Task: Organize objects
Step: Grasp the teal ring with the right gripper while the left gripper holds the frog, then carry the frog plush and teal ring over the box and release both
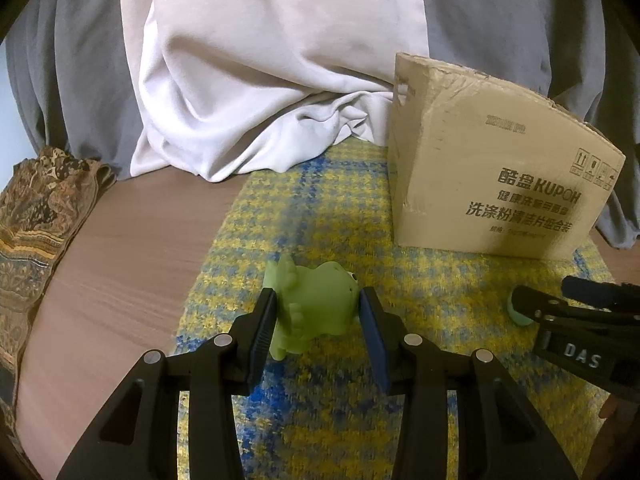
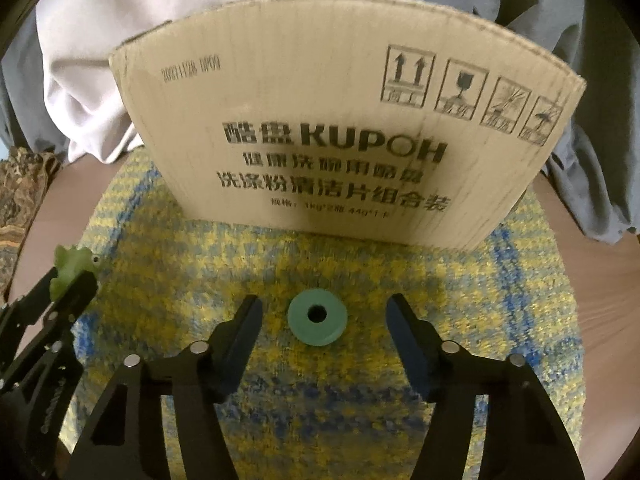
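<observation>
1. While it lies on the yellow-and-blue mat, the green frog toy sits between the two fingers of the left gripper; the left pad touches its side, the right pad stands right at its head, and whether the claw has actually closed on it I cannot tell.
2. From the right wrist view, the same toy shows at the left edge, its eye facing right, partly hidden behind the left gripper's black fingers.
3. On the mat further right lies a teal ring with a dark hole in its middle, flat on the weave.
4. Spread wide, the right gripper has one finger on each side of the ring, and neither pad touches it.
5. Seen from the left wrist, the right gripper hides most of the ring.
6. Behind both things stands a cardboard box on the far part of the mat, printed "KUPOH" with Chinese lettering and handling symbols.
7. Under the mat is a brown table.
8. Beyond the box hang a white cloth and grey fabric.
9. At the table's left edge lies a patterned brown cloth.
</observation>
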Available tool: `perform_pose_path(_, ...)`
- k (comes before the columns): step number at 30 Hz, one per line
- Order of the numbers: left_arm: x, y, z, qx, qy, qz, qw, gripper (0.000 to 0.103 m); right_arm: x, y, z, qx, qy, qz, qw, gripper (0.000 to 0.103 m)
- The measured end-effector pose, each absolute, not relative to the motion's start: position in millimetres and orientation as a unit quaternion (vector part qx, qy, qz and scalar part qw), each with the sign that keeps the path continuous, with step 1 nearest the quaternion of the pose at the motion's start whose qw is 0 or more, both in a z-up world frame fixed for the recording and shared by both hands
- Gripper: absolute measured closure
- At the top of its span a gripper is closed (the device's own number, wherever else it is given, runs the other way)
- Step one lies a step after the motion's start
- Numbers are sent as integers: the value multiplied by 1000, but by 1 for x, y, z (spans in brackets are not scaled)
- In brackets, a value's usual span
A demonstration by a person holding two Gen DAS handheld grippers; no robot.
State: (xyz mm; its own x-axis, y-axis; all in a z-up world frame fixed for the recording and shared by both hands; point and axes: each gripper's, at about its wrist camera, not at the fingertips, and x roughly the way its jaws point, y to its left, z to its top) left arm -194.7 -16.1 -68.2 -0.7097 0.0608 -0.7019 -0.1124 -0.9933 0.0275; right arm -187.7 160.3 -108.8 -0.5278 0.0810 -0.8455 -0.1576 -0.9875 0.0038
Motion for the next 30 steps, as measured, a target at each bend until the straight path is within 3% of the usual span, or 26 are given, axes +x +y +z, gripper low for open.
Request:
perform_pose_path(6, -194, -18, -68, -378, 32, 924, 50, 61, -187, 157, -117, -492, 40, 867, 64, 49)
perform_pose_path(12, -192, -22, -68, -378, 32, 924, 48, 62, -189, 154, -126, -506, 45, 860, 53, 67)
perform_pose_path(30, -185, -10, -58, -371, 35, 926, 53, 62, -171, 160, -104, -476, 45, 877, 43, 67)
